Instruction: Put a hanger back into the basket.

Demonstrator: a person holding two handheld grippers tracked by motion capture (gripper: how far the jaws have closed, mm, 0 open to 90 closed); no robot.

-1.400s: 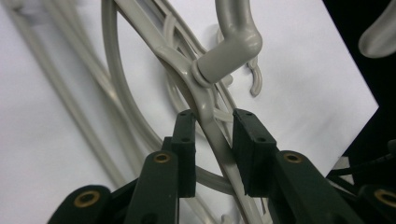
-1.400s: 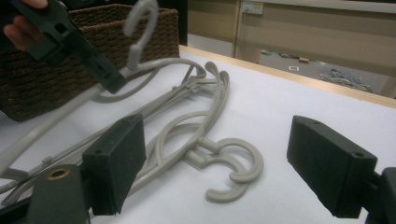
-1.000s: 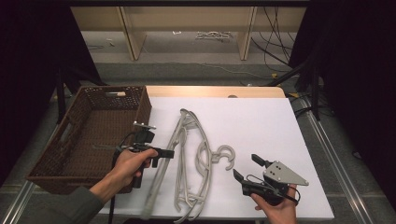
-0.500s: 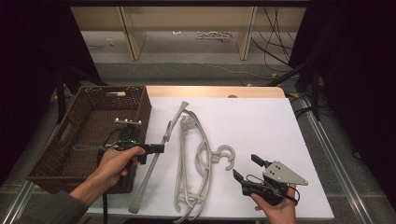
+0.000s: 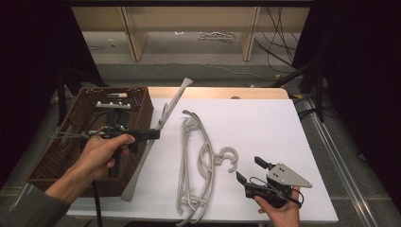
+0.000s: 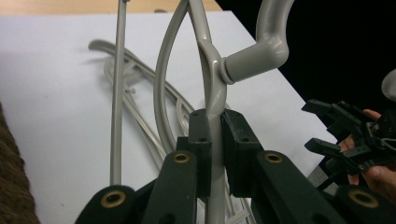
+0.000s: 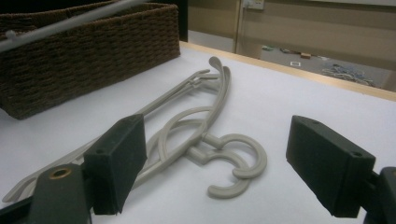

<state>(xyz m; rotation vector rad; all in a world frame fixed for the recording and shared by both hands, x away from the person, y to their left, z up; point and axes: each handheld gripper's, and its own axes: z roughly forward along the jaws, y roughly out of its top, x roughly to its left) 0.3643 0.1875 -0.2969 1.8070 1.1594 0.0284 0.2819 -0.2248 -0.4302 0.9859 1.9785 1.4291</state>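
Lifted toward basket (image 5: 137,101), hanger (image 6: 212,79) pinched by left tool (image 6: 214,140); right tool (image 7: 219,163) spread.

A rectangular table topped with a flat white sheet (image 5: 265,123) carries the scene, a strip of pale wooden edge (image 5: 222,92) showing along its far side. On the white surface lie two grey plastic clothes hangers (image 5: 198,161), stacked one on the other and running from the far middle toward the near edge, their curled hooks (image 7: 233,163) pointing to the right side of the table. At the table's left end sits a dark brown woven wicker basket (image 5: 142,101), rectangular and open-topped, its long side running along the white sheet's left margin. The right half of the sheet lies bare.
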